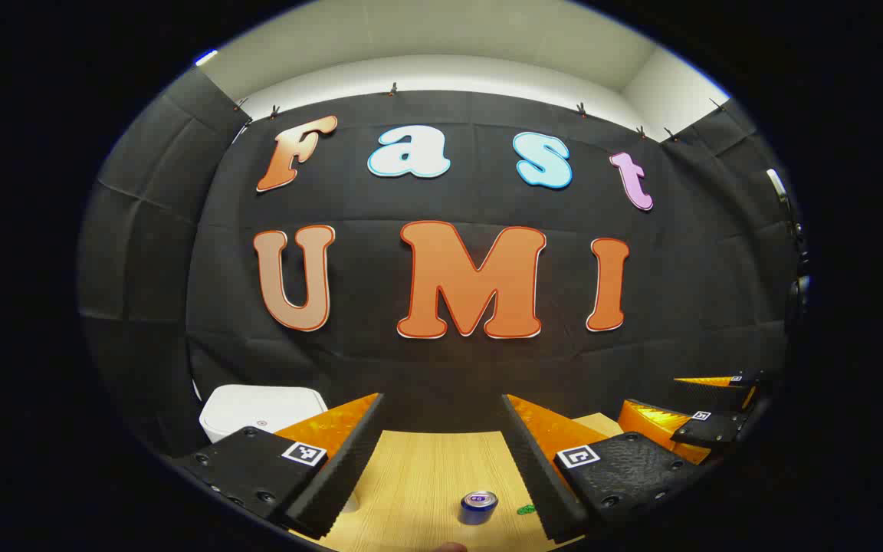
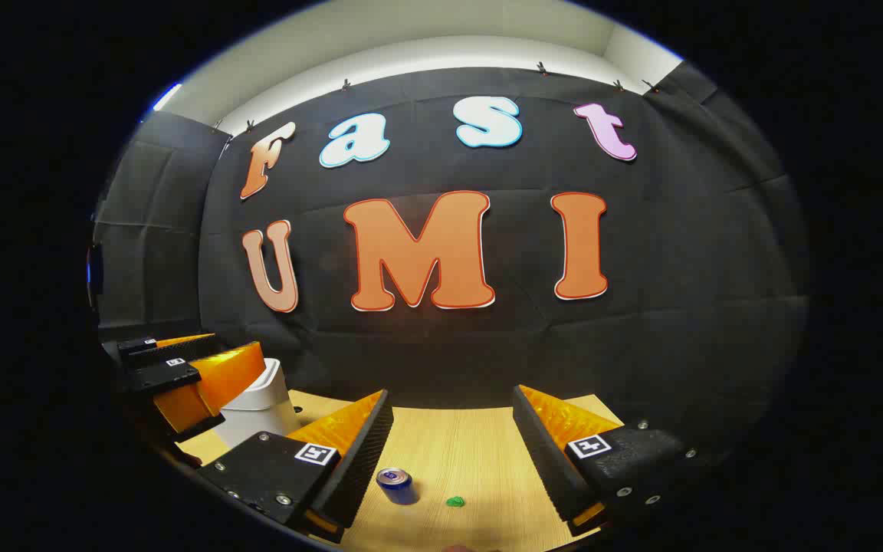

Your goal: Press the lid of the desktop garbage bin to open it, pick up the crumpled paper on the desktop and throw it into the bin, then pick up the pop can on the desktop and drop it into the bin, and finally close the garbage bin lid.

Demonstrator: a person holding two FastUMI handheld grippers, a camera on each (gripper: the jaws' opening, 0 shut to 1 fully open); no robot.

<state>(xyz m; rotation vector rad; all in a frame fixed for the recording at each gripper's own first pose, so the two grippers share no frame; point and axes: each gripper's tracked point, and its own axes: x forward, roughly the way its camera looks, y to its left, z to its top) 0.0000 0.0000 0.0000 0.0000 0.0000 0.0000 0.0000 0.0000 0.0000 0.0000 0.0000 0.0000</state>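
Observation:
The white desktop bin (image 1: 261,410) stands at the back left of the wooden table, lid down; in the right gripper view the bin (image 2: 261,410) is partly hidden behind my left gripper (image 2: 219,346). A blue pop can (image 1: 479,506) stands upright on the table, low between my left gripper's (image 1: 443,399) open fingers. A small green crumpled paper (image 1: 525,509) lies just right of it. In the right gripper view the can (image 2: 396,484) and the paper (image 2: 454,502) lie below my right gripper (image 2: 453,392), which is open and holds nothing.
The light wooden table (image 2: 472,452) runs back to the black cloth wall. My right gripper (image 1: 652,392) hovers at the right in the left gripper view, apart from the can and paper.

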